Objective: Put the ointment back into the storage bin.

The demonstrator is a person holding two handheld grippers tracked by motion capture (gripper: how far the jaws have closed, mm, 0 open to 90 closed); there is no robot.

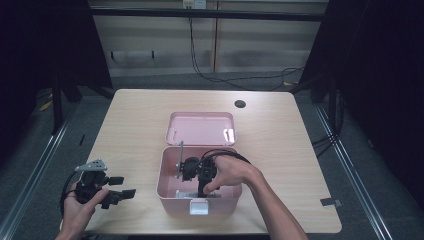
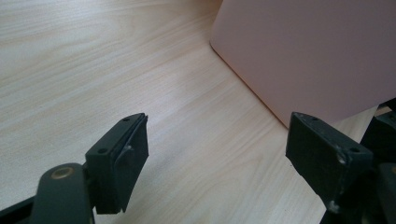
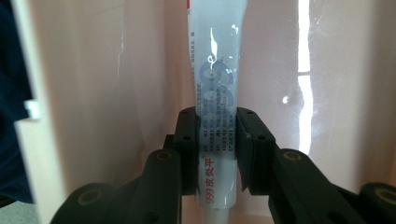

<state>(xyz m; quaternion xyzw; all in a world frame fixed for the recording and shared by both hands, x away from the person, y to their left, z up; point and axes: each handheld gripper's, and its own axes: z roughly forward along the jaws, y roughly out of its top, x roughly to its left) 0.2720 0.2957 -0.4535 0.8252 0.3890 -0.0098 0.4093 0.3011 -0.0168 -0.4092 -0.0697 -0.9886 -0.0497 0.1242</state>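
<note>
right gripper (image 3: 217,149): jaws clamped on the tube (image 3: 215,93), low inside the box (image 1: 167,187)
step: judged placing the tube in the box
next: likely open the jaws, then lift clear of the walls
tube: white, flattened, glossy, blue and red print
left gripper (image 2: 217,156): jaws wide, empty, idle on the table (image 1: 135,125) beside the box
lid (image 1: 201,128): open, behind the box

Light wooden table (image 1: 135,120), grey floor (image 1: 165,80), panelled wall (image 1: 250,45).
</note>
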